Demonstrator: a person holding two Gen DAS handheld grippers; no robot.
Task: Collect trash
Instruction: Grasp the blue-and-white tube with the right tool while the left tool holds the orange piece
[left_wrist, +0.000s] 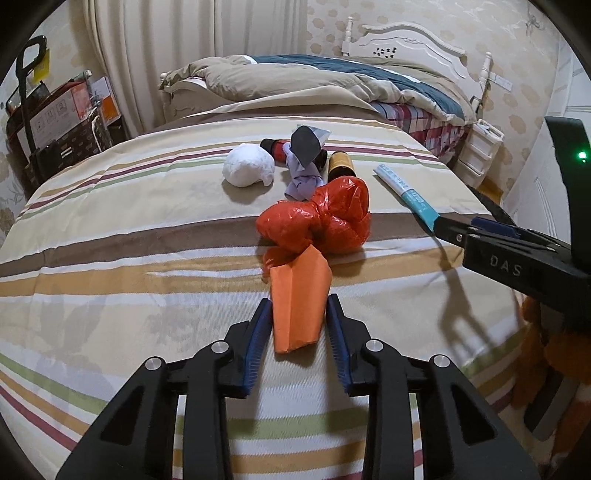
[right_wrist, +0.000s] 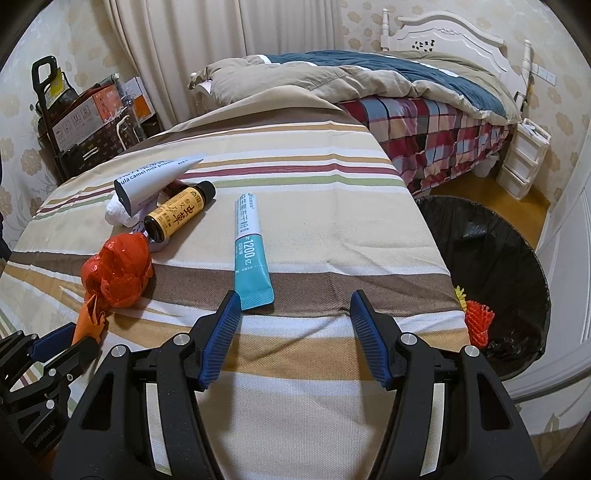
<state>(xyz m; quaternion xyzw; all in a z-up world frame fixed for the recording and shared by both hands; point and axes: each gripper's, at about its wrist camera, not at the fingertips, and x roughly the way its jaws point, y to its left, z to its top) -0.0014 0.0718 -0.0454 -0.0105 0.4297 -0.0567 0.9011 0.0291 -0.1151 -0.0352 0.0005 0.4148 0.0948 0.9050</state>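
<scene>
Currently, my left claw (left_wrist: 297, 306) pinches the orange paper (left_wrist: 300, 299), presumably to lift it off the striped cover (left_wrist: 129, 258). My right claw (right_wrist: 291, 299) is spread just short of the sachet (right_wrist: 252, 251), whose long axis runs straight away from it, for binning in the bin (right_wrist: 491, 258).

A white-framed bed (right_wrist: 424, 92) with rumpled covers stands before pale curtains (right_wrist: 221, 33), floral wallpaper (right_wrist: 554, 55) and wooden floor (right_wrist: 517, 210).
</scene>
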